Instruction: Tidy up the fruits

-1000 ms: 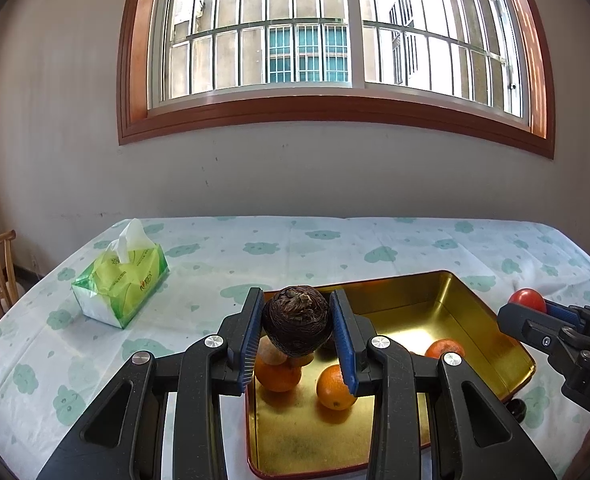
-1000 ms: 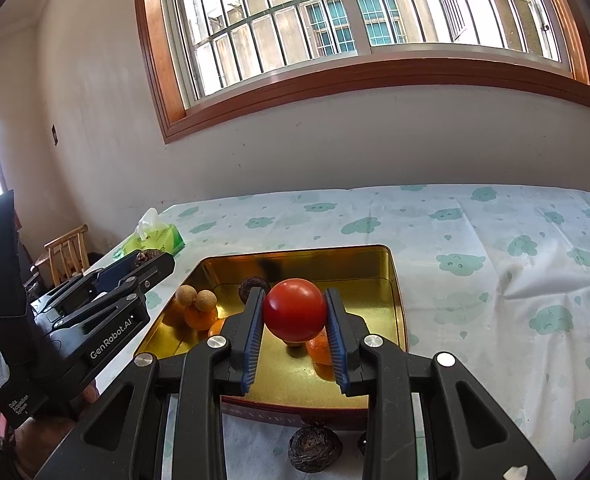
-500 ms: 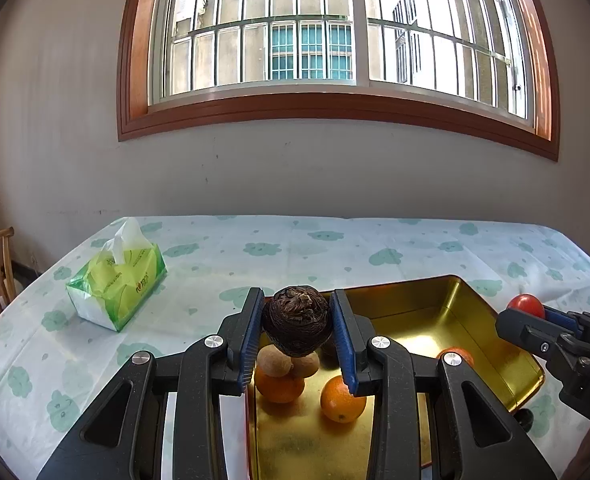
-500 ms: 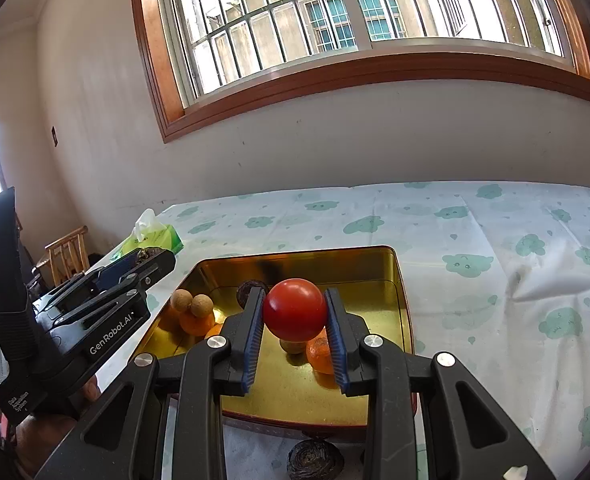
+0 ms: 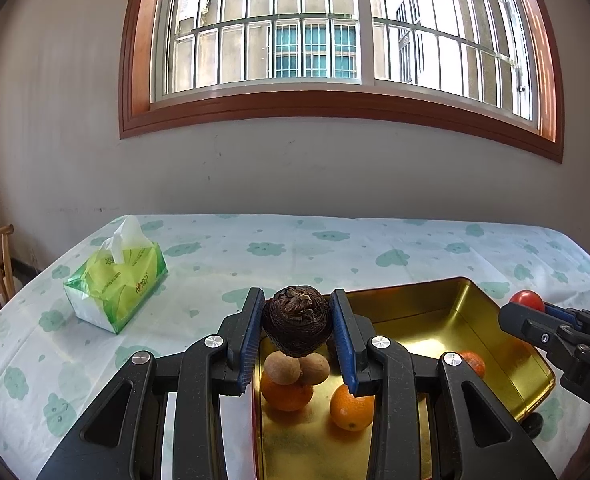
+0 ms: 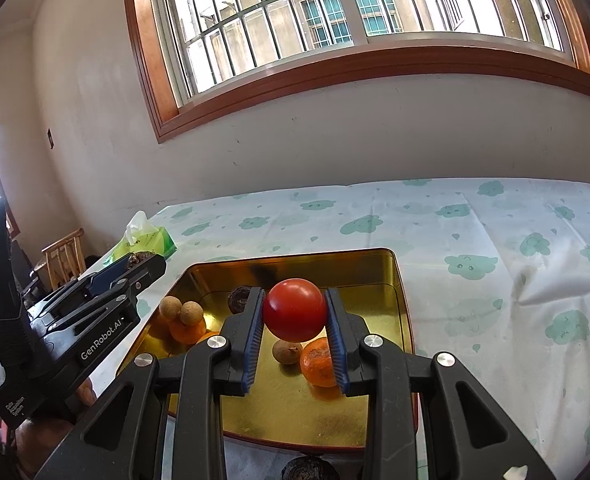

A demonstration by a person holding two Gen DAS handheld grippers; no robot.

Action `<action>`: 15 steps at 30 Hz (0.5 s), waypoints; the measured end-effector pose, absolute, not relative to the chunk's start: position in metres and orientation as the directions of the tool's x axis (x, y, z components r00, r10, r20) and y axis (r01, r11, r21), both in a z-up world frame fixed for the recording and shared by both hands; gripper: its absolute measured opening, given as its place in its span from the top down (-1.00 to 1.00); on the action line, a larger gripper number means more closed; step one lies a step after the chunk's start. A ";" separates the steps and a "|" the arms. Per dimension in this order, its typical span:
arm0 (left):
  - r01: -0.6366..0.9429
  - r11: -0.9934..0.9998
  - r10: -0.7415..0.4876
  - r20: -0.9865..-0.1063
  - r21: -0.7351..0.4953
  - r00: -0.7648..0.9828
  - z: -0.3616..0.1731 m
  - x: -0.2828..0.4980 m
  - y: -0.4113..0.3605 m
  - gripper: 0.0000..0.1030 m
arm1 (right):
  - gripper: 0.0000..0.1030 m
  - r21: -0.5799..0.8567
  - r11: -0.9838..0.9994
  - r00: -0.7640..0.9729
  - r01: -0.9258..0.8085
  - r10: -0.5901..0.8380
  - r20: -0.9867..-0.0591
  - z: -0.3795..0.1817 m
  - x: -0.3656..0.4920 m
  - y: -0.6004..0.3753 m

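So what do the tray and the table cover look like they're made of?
The tray looks like thin sheet metal with a glossy gold finish inside: it mirrors the fruit and has rolled rims and rounded corners. The table cover looks like thin, matte fabric or plastic sheeting, white with green prints; it creases and puckers. Which one, I cannot tell.

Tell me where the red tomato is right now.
The red tomato is clamped in the right claw, held above the gold tray, over an orange and a small brown fruit. In the left wrist view it appears at far right.
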State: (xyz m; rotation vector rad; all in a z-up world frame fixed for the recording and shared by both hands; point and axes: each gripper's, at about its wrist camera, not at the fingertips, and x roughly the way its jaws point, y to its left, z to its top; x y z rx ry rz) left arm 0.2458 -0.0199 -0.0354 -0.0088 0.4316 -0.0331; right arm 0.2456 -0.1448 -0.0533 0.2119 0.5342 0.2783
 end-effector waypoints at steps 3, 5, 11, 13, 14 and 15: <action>0.028 0.999 -0.034 -0.420 -0.022 0.907 -0.036 0.247 -0.018 0.33 | 0.46 0.269 0.941 0.824 -0.203 0.312 -0.472 -0.054 0.248 -0.145; 0.027 0.999 -0.034 -0.421 -0.023 0.906 -0.037 0.248 -0.017 0.33 | 0.46 0.267 0.942 0.823 -0.202 0.311 -0.476 -0.055 0.250 -0.145; 0.027 0.999 -0.035 -0.422 -0.025 0.906 -0.038 0.249 -0.017 0.33 | 0.46 0.269 0.943 0.823 -0.195 0.306 -0.479 -0.057 0.253 -0.147; 0.025 0.999 -0.034 -0.423 -0.027 0.906 -0.038 0.249 -0.017 0.33 | 0.46 0.268 0.944 0.822 -0.193 0.305 -0.482 -0.058 0.255 -0.148; 0.024 0.999 -0.034 -0.423 -0.030 0.905 -0.038 0.250 -0.016 0.33 | 0.46 0.269 0.944 0.822 -0.191 0.304 -0.482 -0.059 0.256 -0.149; 0.023 0.999 -0.034 -0.424 -0.032 0.905 -0.038 0.250 -0.016 0.33 | 0.46 0.270 0.944 0.821 -0.191 0.304 -0.483 -0.059 0.257 -0.149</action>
